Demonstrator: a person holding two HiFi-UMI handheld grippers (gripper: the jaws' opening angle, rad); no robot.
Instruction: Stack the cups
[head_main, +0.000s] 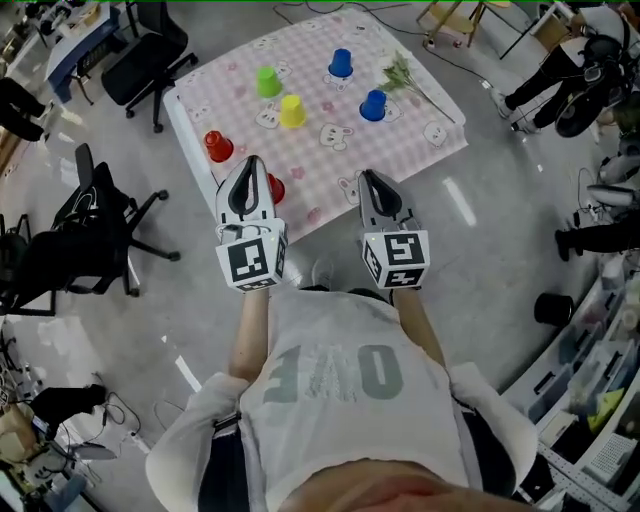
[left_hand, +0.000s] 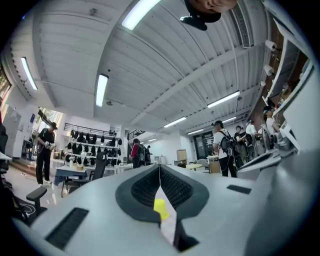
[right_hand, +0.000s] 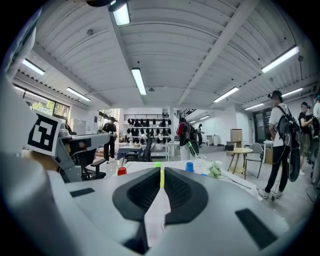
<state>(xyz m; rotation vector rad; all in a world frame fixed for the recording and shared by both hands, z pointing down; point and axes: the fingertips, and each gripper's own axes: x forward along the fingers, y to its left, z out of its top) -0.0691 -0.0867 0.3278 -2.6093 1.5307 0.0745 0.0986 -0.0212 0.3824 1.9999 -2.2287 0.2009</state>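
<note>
Lab hall with office chairs (head_main: 148, 52), gear racks (right_hand: 145, 122) and strip lights (right_hand: 139, 81)

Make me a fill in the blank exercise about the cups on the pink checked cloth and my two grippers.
1. The pink checked cloth holds six small plastic cups: two red, two blue, one yellow and one ____.
2. The green flower sprig lies nearest the ____ cups.
3. In the head view, the left gripper partly covers a ____ cup.
4. The jaws of the left gripper and the right gripper are ____ and hold nothing.
Missing words: green; blue; red; shut.
</note>
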